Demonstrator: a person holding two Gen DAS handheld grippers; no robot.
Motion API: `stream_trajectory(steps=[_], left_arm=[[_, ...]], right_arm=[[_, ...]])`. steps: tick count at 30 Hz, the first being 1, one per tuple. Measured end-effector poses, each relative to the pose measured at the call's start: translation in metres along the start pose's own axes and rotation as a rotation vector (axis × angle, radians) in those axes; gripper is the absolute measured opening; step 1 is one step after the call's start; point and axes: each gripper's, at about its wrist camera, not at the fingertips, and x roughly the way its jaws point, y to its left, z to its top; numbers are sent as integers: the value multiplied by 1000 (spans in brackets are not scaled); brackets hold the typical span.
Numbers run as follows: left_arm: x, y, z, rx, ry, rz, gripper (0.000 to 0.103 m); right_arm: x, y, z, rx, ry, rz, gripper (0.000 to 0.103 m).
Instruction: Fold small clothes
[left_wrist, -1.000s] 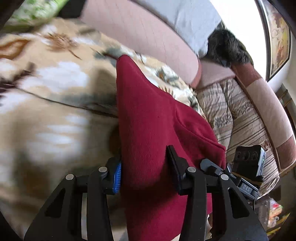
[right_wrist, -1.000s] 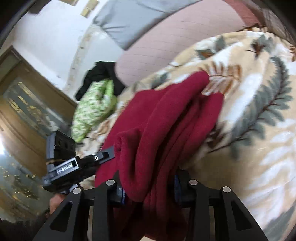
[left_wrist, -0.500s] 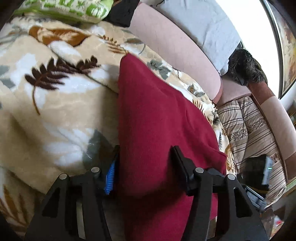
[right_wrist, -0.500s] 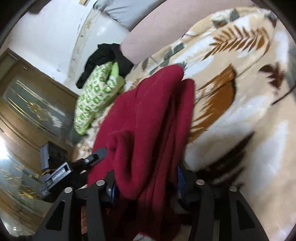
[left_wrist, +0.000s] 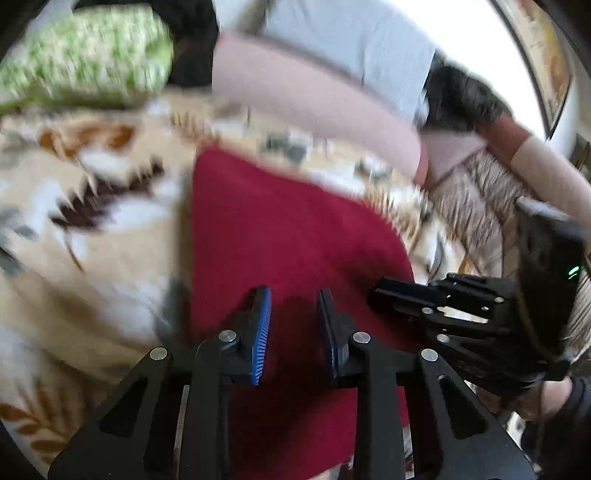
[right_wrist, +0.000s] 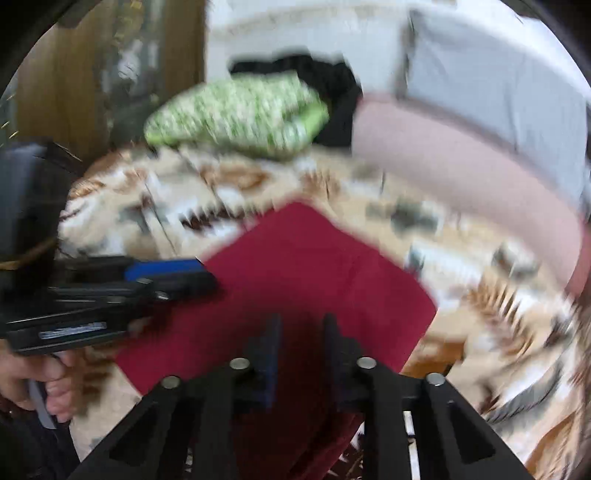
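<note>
A dark red cloth (left_wrist: 288, 229) lies flat as a folded rectangle on the leaf-patterned blanket (left_wrist: 92, 258). My left gripper (left_wrist: 293, 295) hovers over the cloth's near part. Its jaws are closing, a gap still shows between the blue pads, and nothing is between them. In the right wrist view the same red cloth (right_wrist: 317, 266) spreads ahead of my right gripper (right_wrist: 299, 321), whose fingers stand close together with no fabric pinched. The right gripper (left_wrist: 373, 293) shows at the cloth's right edge, the left gripper (right_wrist: 210, 277) at its left edge. Both views are blurred.
A green patterned pillow (right_wrist: 236, 110) and a black garment (right_wrist: 332, 85) lie at the back. A pink sofa backrest (left_wrist: 314, 103) carries a grey cushion (left_wrist: 351, 40). A striped seat (left_wrist: 476, 199) adjoins on the right. A person's hand (right_wrist: 48, 384) holds the left gripper.
The red cloth was bunched between both grippers' jaws; now it lies flat on the blanket, out of both. Both pairs of jaws have narrowed, and the right gripper has rolled and swung across.
</note>
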Motion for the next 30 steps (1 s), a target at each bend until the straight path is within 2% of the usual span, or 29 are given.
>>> stream_trajectory(steps=[1,2,5,9,19,30], left_arm=[[4,2,1,-10,3,0,17],[5,3,2,-17,6,-11,17],[10,5,2,-30,13,-17,16],[9,-4,1,10,5,23,16],[10,-13,-2,62,-10,79,16],[13,-14,-1,84,-1,107,17]], right_arm=[[9,-9,-11,36,19,12,10],[10,-21,-23,89,-46,54,10],[13,-31,-34,153,-98,85,7],[12,-21,-35,114,-118,30,7],[10,-15,-41,96,-180,4,7],[11,-10,-43,68,-192,-39,7]])
